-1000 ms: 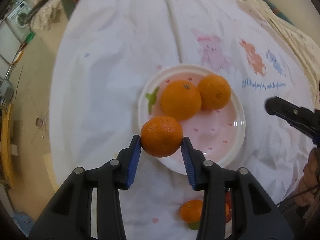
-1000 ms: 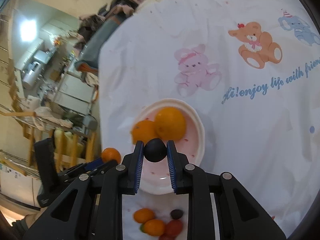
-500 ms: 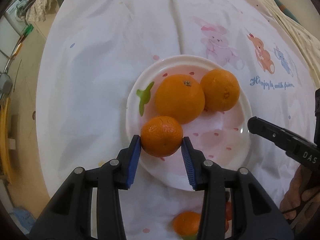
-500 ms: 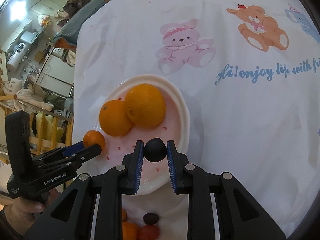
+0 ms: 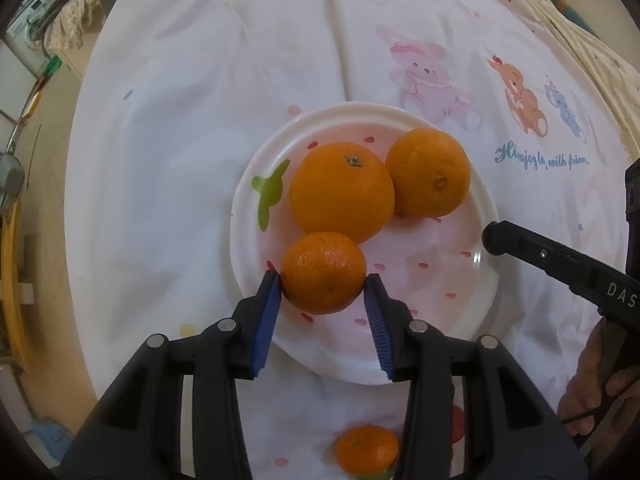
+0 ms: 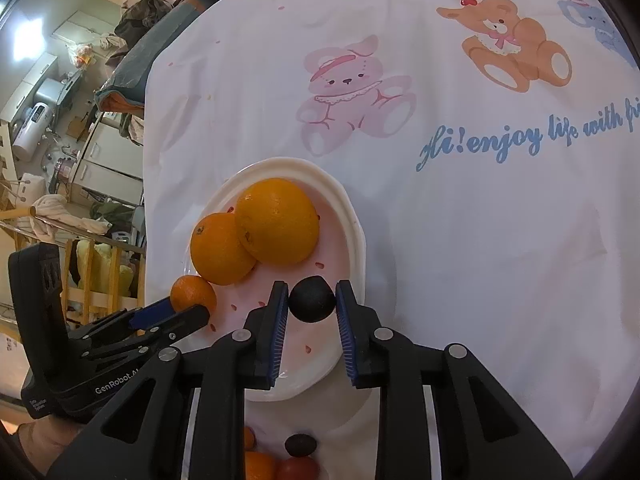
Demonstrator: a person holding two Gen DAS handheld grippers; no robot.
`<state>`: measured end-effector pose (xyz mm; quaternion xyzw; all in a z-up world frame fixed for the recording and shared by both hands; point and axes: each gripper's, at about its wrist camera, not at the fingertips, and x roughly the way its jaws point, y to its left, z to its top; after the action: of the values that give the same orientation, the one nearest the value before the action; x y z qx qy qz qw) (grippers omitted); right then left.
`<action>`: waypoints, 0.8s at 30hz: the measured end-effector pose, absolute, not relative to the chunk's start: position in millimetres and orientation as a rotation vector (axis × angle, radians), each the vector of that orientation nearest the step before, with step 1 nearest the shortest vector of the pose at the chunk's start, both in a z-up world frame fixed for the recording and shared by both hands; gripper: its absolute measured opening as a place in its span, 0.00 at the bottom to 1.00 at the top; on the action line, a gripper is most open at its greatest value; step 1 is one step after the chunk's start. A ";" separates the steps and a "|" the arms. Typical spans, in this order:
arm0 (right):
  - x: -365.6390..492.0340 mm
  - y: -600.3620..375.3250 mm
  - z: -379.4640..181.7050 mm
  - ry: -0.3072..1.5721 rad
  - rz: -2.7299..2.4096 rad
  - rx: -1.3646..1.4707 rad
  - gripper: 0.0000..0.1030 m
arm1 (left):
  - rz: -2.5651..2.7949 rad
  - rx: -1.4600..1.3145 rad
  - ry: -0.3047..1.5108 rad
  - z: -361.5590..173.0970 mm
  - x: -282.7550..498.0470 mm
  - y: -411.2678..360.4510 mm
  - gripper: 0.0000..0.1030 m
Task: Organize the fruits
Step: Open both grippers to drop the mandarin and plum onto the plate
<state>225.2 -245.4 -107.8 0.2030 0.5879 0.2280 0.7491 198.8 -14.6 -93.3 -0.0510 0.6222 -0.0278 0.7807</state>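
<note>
A white plate with a pink centre point(image 5: 460, 322) point(image 6: 352, 216) holds two large oranges point(image 5: 342, 192) point(image 5: 428, 178) point(image 6: 278, 226) point(image 6: 220, 250). My left gripper point(image 5: 323, 280) is shut on a small mandarin point(image 5: 324, 272) point(image 6: 193, 292) over the plate's near-left part, beside the bigger orange. My right gripper point(image 6: 312, 300) is over the plate's near part; the dark plum point(image 6: 312, 298) sits between its jaws, with a slight gap showing at each pad. In the left wrist view one right finger point(image 5: 560, 256) reaches over the plate's right rim.
The table wears a white cloth with cartoon bears point(image 6: 352, 92) and blue lettering point(image 6: 520, 132). Loose fruit lies near the front edge: a mandarin point(image 5: 366, 448), a red fruit point(image 6: 298, 470) and a dark plum point(image 6: 300, 444). Room clutter lies beyond the left table edge.
Both grippers moved forward over the plate, each carrying its fruit. The right jaws have parted slightly around the dark plum. The plate and oranges now look closer.
</note>
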 end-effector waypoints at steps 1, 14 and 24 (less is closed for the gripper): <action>225.0 -245.9 -108.0 1.286 0.503 0.453 0.27 | -0.071 -0.119 1.344 -93.2 198.7 -14.6 0.49; 224.2 -260.5 -95.7 1.222 0.472 0.531 0.76 | -0.054 -0.087 1.223 -70.0 189.3 -13.0 0.88; 205.4 -266.0 -71.2 1.168 0.474 0.530 0.76 | -0.060 -0.113 1.168 -49.3 173.5 -4.8 0.88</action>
<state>205.4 -266.0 -71.2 0.2448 0.5396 0.2191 0.7752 173.5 -4.8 -49.3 -0.0532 0.5508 -0.0284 0.8324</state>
